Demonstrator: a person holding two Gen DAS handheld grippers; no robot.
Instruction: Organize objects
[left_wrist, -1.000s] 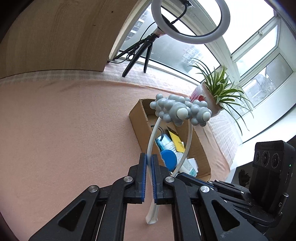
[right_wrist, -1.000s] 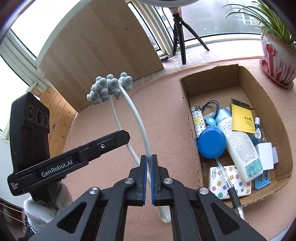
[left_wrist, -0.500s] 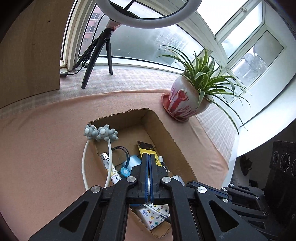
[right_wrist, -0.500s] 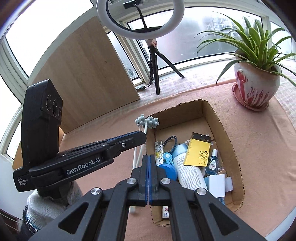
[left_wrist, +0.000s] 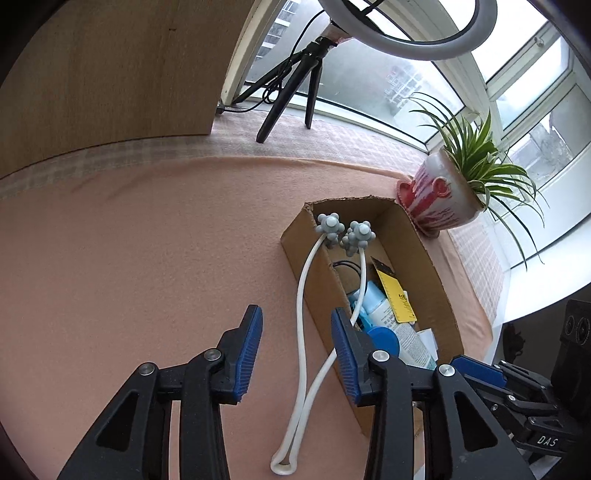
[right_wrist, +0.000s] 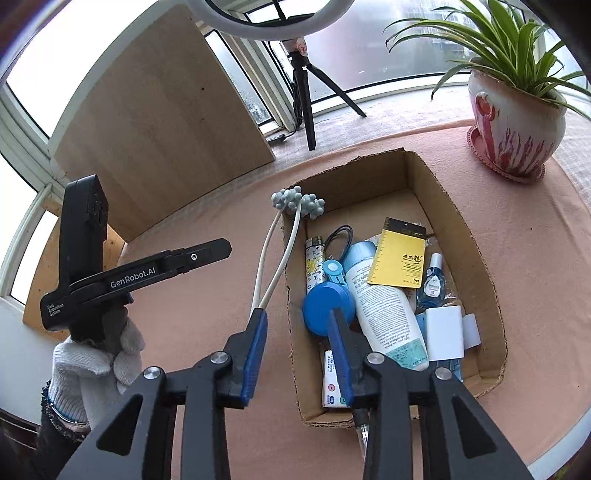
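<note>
Only the right wrist view showed a white-gloved hand (right_wrist: 96, 354) holding the left gripper (left_wrist: 295, 354). Both it and the right gripper (right_wrist: 297, 349) had just been opening; each stood spread and empty, having released the white massager (left_wrist: 304, 332), which leaned on the cardboard box (right_wrist: 476, 258), knobbed heads over its rim. The box held a lotion bottle (right_wrist: 384, 314), a blue lid (right_wrist: 325, 306) and a yellow card (right_wrist: 399, 256).

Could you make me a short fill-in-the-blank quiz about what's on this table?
1. The white massager leans with its grey knobbed heads on the rim of the cardboard ____.
2. The bottle in the box has a ____ cap.
3. The pot plant stands ____ the box.

Missing words: box; blue; outside
</note>
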